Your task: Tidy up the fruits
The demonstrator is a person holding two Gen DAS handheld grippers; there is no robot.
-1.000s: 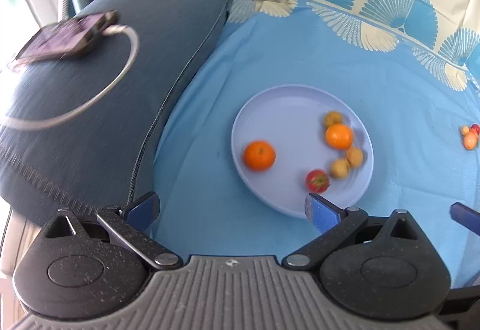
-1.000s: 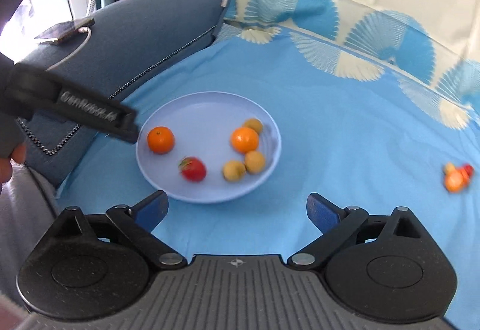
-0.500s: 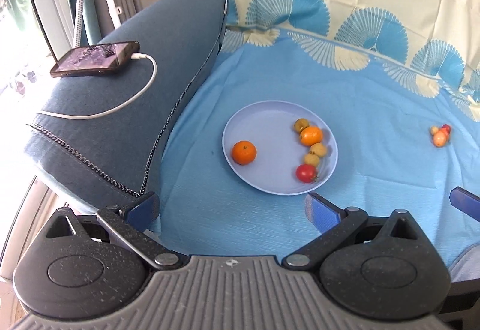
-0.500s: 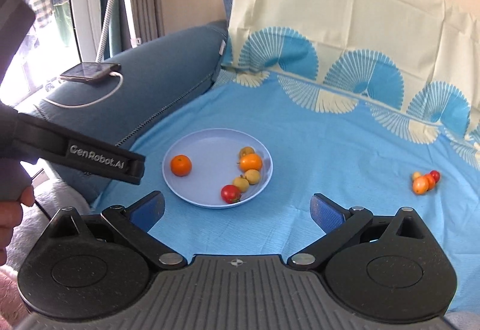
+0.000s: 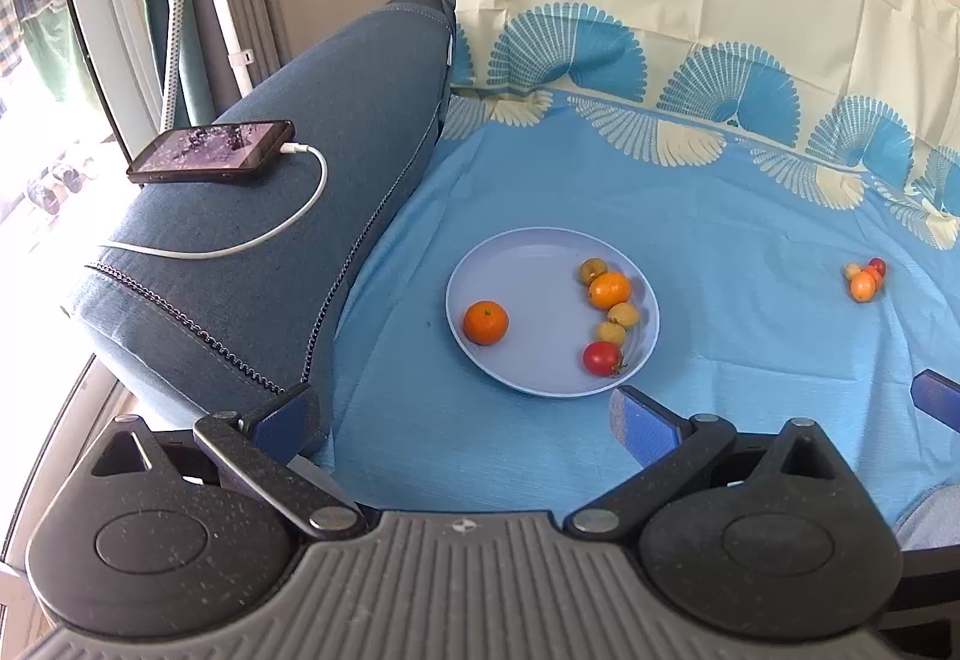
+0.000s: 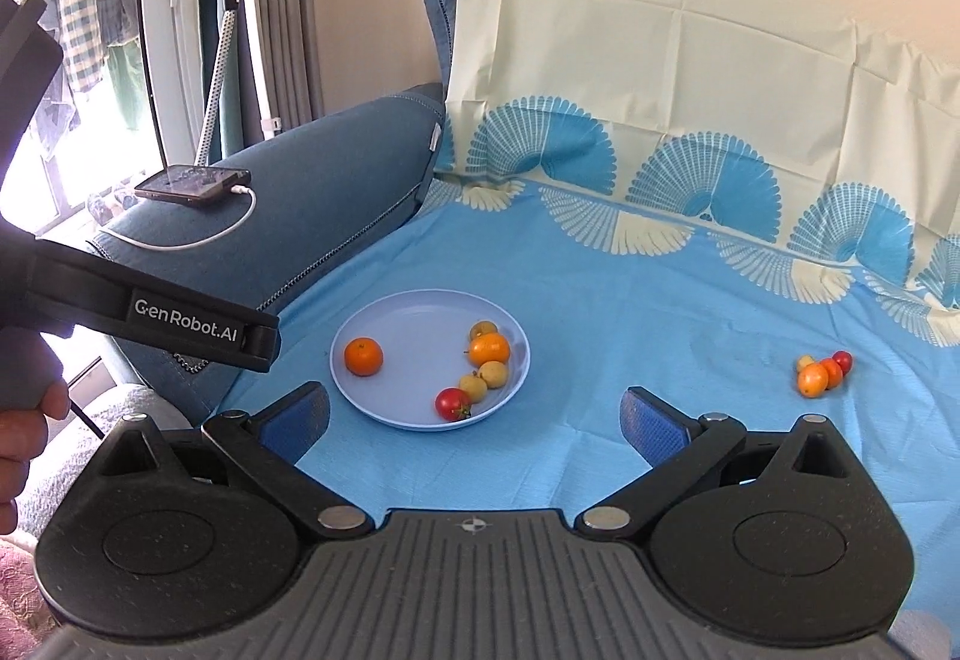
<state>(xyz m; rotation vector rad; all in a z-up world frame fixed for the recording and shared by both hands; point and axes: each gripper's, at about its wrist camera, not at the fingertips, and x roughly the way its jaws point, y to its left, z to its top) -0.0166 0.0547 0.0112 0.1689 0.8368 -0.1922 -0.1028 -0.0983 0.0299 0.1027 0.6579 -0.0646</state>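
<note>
Both claws hang wide open and empty above the near edge of the sofa seat, which is covered by a light blue cloth (image 5: pixel 750 216). The left claw (image 5: pixel 465 411) and the right claw (image 6: pixel 474 417) each point toward a round pale lilac plate (image 5: pixel 528 264) lying on the cloth. On the plate a small orange mandarin (image 5: pixel 485 322) sits alone at the left; along the right rim lie another mandarin (image 5: pixel 609 290), three small yellow fruits and a red tomato (image 5: pixel 602 358). Well apart to the right, a little cluster of orange and red fruits (image 6: pixel 821 369) rests directly on the cloth. A black phone (image 5: pixel 210 151) on a white cable lies on the dark blue armrest.
</note>
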